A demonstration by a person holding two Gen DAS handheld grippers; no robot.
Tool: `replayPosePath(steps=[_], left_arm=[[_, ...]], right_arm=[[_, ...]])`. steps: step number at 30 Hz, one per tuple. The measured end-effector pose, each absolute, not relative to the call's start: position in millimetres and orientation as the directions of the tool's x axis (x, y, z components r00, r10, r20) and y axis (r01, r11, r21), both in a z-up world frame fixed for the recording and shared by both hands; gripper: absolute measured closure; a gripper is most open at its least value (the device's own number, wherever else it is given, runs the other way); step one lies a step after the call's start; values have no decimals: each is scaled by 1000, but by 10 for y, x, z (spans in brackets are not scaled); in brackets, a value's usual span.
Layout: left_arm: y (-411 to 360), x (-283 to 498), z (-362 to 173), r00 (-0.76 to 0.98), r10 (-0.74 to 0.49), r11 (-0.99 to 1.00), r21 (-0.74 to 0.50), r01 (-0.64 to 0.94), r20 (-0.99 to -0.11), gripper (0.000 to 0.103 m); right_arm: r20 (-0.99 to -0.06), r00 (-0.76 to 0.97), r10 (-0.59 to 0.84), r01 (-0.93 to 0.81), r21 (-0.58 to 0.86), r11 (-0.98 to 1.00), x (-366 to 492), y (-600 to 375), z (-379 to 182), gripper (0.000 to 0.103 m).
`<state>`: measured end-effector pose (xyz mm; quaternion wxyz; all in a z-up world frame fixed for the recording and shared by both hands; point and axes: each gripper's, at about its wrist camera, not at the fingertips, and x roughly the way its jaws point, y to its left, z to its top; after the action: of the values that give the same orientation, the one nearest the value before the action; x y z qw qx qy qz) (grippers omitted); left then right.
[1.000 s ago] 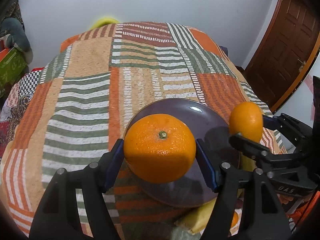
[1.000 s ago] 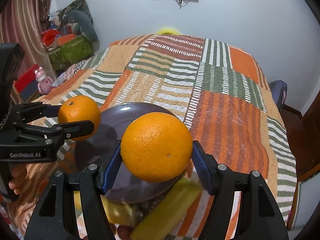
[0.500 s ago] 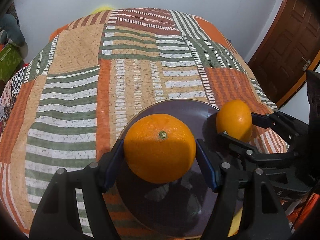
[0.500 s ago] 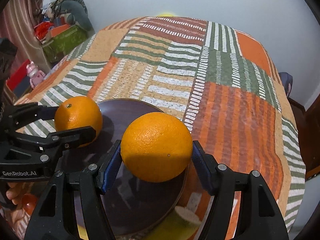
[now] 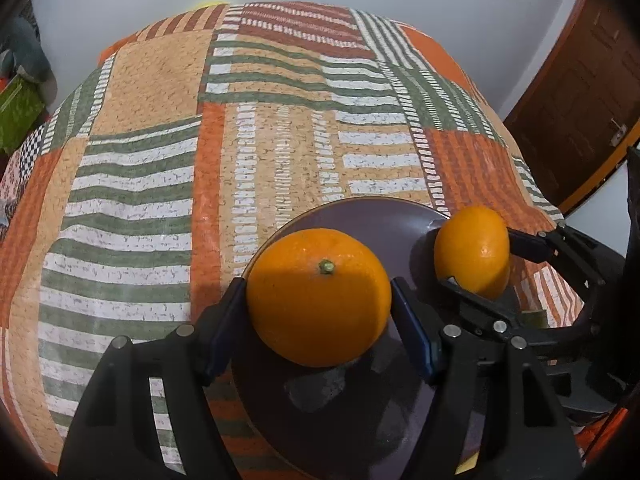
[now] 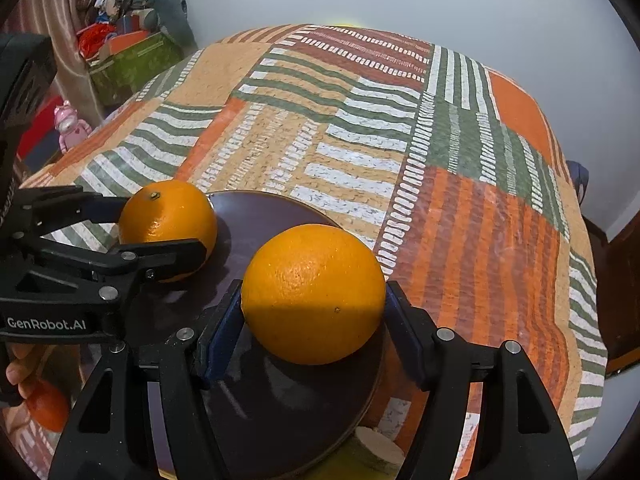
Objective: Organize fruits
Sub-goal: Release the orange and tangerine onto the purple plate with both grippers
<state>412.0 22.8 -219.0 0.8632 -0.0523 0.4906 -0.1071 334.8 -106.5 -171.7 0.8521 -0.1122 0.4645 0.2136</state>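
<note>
My left gripper (image 5: 319, 312) is shut on an orange (image 5: 318, 296) with its stem up, held just over the left part of a dark purple plate (image 5: 360, 216). My right gripper (image 6: 314, 308) is shut on a second orange (image 6: 314, 292) over the plate's (image 6: 272, 216) right part. Each view shows the other gripper and its orange: the right one in the left wrist view (image 5: 472, 250), the left one in the right wrist view (image 6: 168, 220). The plate lies on a patchwork bedspread (image 5: 260, 140).
A yellow-green fruit with a cut end (image 6: 376, 454) lies at the plate's near edge. Another orange fruit (image 6: 48, 408) sits low at the left by a hand. A green box (image 6: 132, 60) and clutter stand left of the bed. A brown door (image 5: 580, 92) is at the right.
Both grippers have moved forward and lower over the plate with their oranges. The plate now fills more of each view and the fruits at the near edge have mostly dropped out of sight.
</note>
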Motion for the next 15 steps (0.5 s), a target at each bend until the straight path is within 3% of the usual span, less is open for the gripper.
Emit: replayPosePath(steps=[5,8,15], left_arm=[[317,4077,-2101,541,-273,961,-257,107,-795,11],[378,4074,-2036,561,-278,956,-284,78,-780,9],[398,3921,-1893,601,-205,976,-208,66,-772,9]], right_arm=[[-837,465,288,-481,35,876,3337,-1084,-1707,34],[-822,455,342,-483,94,870,3325,-1141,-1636,24],[-807,485,336,-463,88,882,3200,-1249,-1515,24]])
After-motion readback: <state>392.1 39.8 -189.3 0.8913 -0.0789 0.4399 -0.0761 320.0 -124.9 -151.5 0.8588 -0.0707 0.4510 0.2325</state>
